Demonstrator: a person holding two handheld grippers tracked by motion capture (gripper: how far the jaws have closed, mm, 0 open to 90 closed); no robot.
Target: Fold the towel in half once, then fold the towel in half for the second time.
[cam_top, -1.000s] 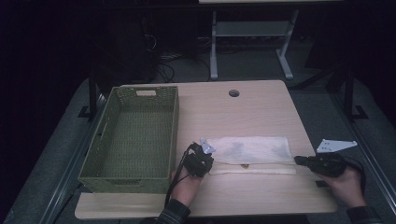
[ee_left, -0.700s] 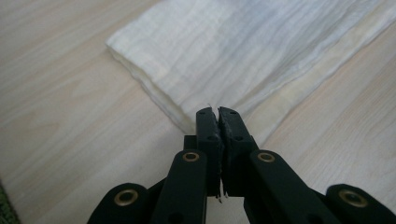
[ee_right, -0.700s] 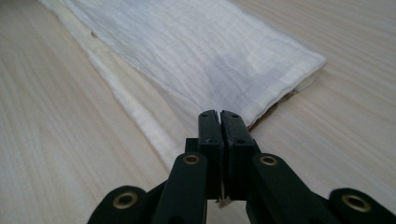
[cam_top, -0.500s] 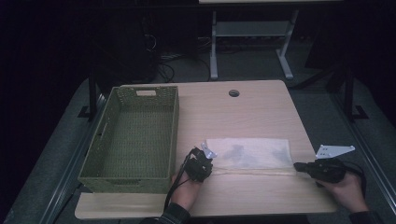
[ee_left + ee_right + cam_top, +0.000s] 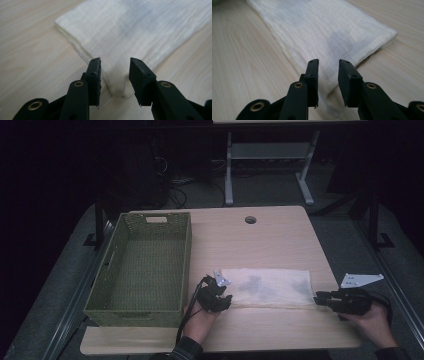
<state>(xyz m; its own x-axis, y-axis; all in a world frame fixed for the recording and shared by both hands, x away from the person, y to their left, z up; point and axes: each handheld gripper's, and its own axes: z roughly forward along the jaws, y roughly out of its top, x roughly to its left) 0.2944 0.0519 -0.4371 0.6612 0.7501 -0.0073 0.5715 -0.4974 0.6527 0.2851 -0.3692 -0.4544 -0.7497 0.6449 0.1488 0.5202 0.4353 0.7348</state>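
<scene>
left gripper (image 5: 115,72): jaws had just been opening, part-open, cloth's near-left corner between them, pads off it
right gripper (image 5: 328,72): same, astride near-right corner, nothing gripped
cloth (image 5: 270,287): lay folded flat, near table's front edge
basket (image 5: 185,265): just left of left gripper
table (image 5: 240,240): bare behind cloth

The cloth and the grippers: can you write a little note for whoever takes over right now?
Left gripper: jaws just opened, near-left corner of the cloth between them, not pinched.
Right gripper: jaws just opened too, near-right corner between them, loose.
The cloth lies folded in a long strip on the table, right of the green basket, which holds nothing.
Done: this fold, released.
Left, probably: fold again, or place it in the basket.
</scene>
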